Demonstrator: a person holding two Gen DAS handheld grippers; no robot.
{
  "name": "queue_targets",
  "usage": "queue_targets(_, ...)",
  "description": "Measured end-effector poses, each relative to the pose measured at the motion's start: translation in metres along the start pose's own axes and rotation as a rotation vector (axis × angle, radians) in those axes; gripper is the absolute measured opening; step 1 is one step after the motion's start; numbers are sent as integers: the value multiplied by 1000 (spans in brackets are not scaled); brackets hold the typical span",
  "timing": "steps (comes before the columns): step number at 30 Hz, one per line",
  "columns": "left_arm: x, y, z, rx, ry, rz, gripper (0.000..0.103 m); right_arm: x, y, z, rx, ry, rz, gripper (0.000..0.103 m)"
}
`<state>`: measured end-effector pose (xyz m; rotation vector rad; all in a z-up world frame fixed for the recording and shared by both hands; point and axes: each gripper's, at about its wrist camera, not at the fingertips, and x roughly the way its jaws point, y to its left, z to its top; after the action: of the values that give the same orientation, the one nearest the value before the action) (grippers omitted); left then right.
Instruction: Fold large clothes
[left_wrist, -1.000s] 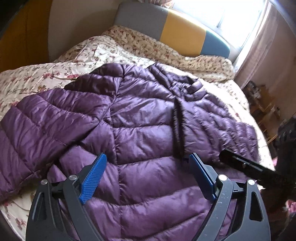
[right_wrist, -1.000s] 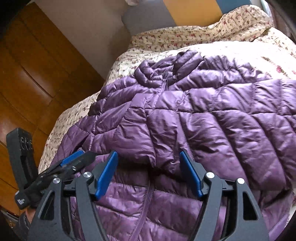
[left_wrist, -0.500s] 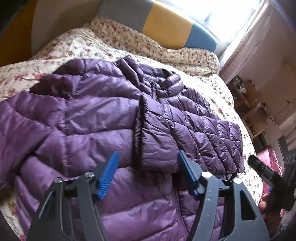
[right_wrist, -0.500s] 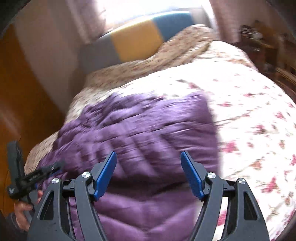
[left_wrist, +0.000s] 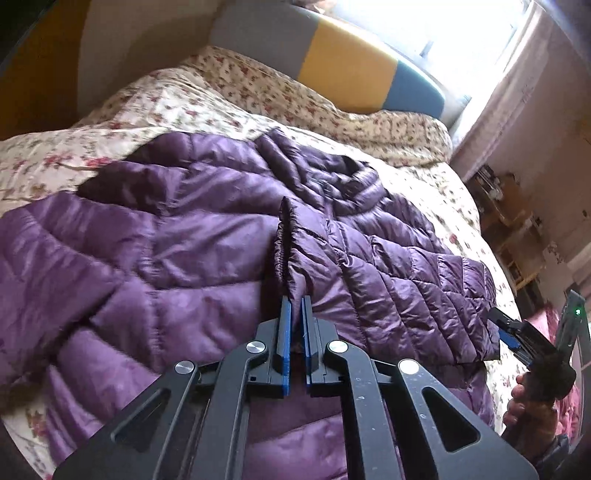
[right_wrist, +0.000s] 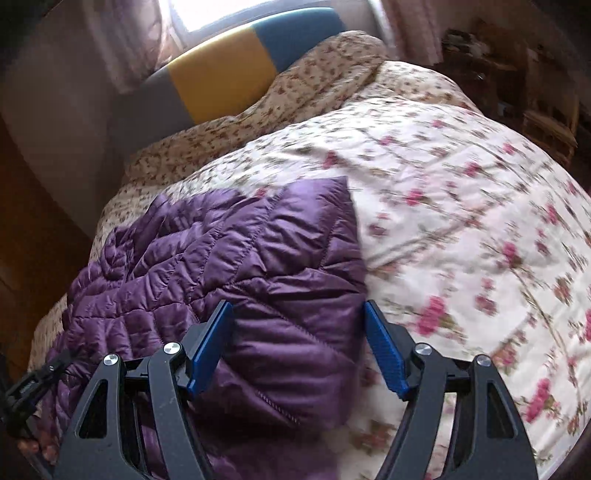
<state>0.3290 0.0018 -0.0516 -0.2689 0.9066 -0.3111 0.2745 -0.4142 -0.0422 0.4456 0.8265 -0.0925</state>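
Note:
A purple quilted puffer jacket (left_wrist: 177, 243) lies spread on a floral bedspread (left_wrist: 155, 110). One sleeve is folded across its front. My left gripper (left_wrist: 294, 306) is shut on the cuff end of that folded sleeve (left_wrist: 291, 269), the blue pads pinching the fabric. In the right wrist view the jacket (right_wrist: 229, 266) fills the left half. My right gripper (right_wrist: 299, 332) is open, its blue pads straddling the jacket's right edge just above the cloth. The right gripper also shows at the right edge of the left wrist view (left_wrist: 517, 336).
A grey, yellow and blue headboard (left_wrist: 332, 62) stands at the far end under a bright window. Bare floral bedspread (right_wrist: 461, 221) lies to the right of the jacket. Wooden furniture (left_wrist: 517, 221) stands beyond the bed's right side.
My left gripper has closed from open onto the sleeve cuff. My right gripper has swung to the right, to the jacket's right edge, and stays open.

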Motion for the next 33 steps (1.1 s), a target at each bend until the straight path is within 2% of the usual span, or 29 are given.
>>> queue_targets(4, -8, 20, -1, -24, -14, 39, 5, 19, 27, -7, -64, 11, -23, 73)
queue_targets(9, -8, 35, -10, -35, -8, 75, 5, 47, 51, -16, -169, 45, -115, 79)
queue_targets(15, -1, 42, -22, -45, 0, 85, 5, 70, 56, -23, -234, 65, -173, 83)
queue_targets(20, -10, 34, -28, -40, -21, 118, 5, 72, 56, -23, -241, 63, -174, 85)
queue_targets(21, -14, 33, -28, -39, -29, 129, 8, 72, 56, -23, -243, 63, -176, 85)
queue_targets(22, -18, 30, -28, -34, -38, 144, 24, 72, 57, -23, -244, 63, -176, 86)
queue_targets(23, -26, 28, -28, -32, -53, 150, 54, 70, 58, -23, -247, 62, -178, 87)
queue_targets(24, -33, 26, -28, -35, -83, 148, 67, 67, 59, -22, -251, 60, -179, 87)
queue_targets(25, -44, 23, -27, -34, -130, 151, 73, 64, 61, -22, -259, 56, -180, 88)
queue_targets(28, -49, 13, -20, -5, -140, 135, 73, 49, 69, -22, -286, 18, -180, 89)
queue_targets(33, -35, -10, -4, 53, -136, 116, 73, 30, 86, -16, -280, -40, -109, 94)
